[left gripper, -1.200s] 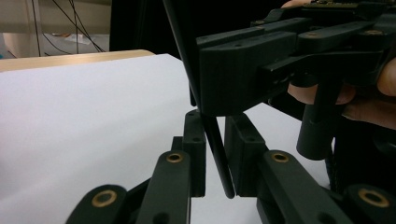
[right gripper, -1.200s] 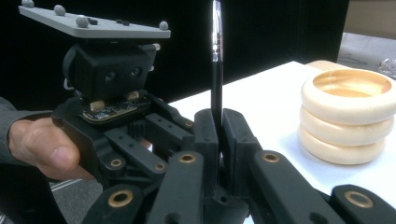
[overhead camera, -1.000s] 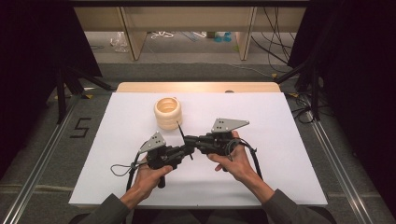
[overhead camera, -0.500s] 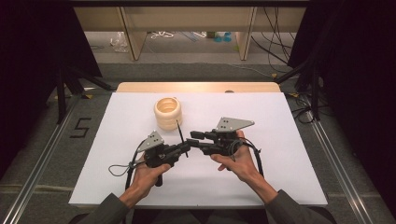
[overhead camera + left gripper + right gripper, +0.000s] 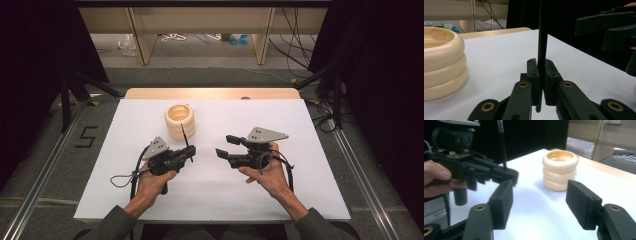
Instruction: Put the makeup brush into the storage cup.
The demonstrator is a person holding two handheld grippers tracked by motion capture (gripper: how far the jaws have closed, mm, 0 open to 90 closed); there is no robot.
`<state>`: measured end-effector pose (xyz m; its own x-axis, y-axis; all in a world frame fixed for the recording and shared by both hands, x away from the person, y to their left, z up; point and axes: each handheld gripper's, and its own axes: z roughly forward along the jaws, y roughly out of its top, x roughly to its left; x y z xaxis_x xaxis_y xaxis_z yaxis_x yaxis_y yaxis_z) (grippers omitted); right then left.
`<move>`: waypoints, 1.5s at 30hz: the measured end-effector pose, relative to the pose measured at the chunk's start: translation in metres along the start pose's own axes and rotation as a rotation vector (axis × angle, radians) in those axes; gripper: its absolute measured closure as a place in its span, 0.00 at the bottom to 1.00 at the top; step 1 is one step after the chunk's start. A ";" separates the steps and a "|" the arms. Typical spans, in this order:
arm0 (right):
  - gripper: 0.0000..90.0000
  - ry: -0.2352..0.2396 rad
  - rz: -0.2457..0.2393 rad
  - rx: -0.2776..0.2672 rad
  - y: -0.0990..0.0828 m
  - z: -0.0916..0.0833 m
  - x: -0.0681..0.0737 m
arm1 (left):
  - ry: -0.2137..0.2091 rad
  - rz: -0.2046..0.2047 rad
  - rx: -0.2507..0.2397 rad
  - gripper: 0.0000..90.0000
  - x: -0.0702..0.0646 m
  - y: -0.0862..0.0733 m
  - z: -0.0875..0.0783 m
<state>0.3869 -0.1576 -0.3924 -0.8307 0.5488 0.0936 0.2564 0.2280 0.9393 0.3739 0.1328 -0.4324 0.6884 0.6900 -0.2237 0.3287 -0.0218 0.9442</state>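
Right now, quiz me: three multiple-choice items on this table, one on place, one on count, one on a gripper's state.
1. Where does the ring stack stand?
A. on the white table, beyond the left gripper
B. in the person's right hand
C. on the floor

2. How many cream rings are stacked?
A. one
B. three
C. five

3. How does the left gripper stand?
A. wide open
B. shut on the black rod
C. shut on a ring

Answers:
1 A: the high view shows the stack on the table, farther out than the left gripper.
2 B: three rings show in both gripper views.
3 B: the left gripper view shows both pads pressed on the upright rod.
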 end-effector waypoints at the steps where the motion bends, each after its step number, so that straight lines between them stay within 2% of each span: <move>1: 0.43 -0.008 0.000 0.000 -0.001 -0.002 -0.001 | 0.008 -0.007 -0.004 0.94 0.001 0.000 0.000; 4: 0.39 -0.019 0.015 -0.010 -0.003 -0.006 -0.003 | 0.014 -0.004 -0.008 0.94 0.003 0.002 -0.002; 5: 0.38 -0.041 0.002 -0.009 -0.004 -0.007 -0.003 | 0.015 0.001 -0.008 0.94 0.004 0.002 -0.002; 8: 0.37 -0.034 0.011 -0.008 -0.006 -0.012 -0.004 | 0.022 -0.002 -0.009 0.94 0.005 0.002 -0.003; 10: 0.36 -0.054 0.007 0.003 -0.007 -0.014 -0.004 | 0.026 0.001 -0.005 0.94 0.006 0.002 -0.003; 12: 0.35 -0.056 0.008 -0.002 -0.009 -0.016 -0.004 | 0.030 0.003 -0.003 0.94 0.007 0.002 -0.003; 16: 0.33 -0.051 0.036 -0.001 -0.013 -0.019 -0.004 | 0.038 -0.003 -0.008 0.94 0.011 0.006 -0.004; 17: 0.33 -0.044 0.042 0.001 -0.014 -0.020 -0.004 | 0.045 -0.018 -0.010 0.94 0.012 0.006 -0.005; 18: 0.33 -0.049 0.041 -0.001 -0.015 -0.021 -0.005 | 0.048 -0.006 -0.010 0.94 0.014 0.007 -0.005; 28: 0.33 -0.075 0.065 0.015 -0.027 -0.032 -0.008 | 0.093 -0.013 -0.010 0.94 0.024 0.010 -0.005; 35: 0.30 -0.113 0.067 0.007 -0.035 -0.039 -0.010 | 0.106 -0.015 -0.007 0.94 0.029 0.012 -0.005; 45: 0.30 -0.128 0.066 0.005 -0.043 -0.048 -0.007 | 0.116 -0.021 -0.015 0.94 0.035 0.016 -0.005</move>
<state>0.3576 -0.2094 -0.4180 -0.7422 0.6607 0.1120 0.3113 0.1919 0.9307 0.4001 0.1597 -0.4239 0.6019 0.7691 -0.2150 0.3319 0.0039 0.9433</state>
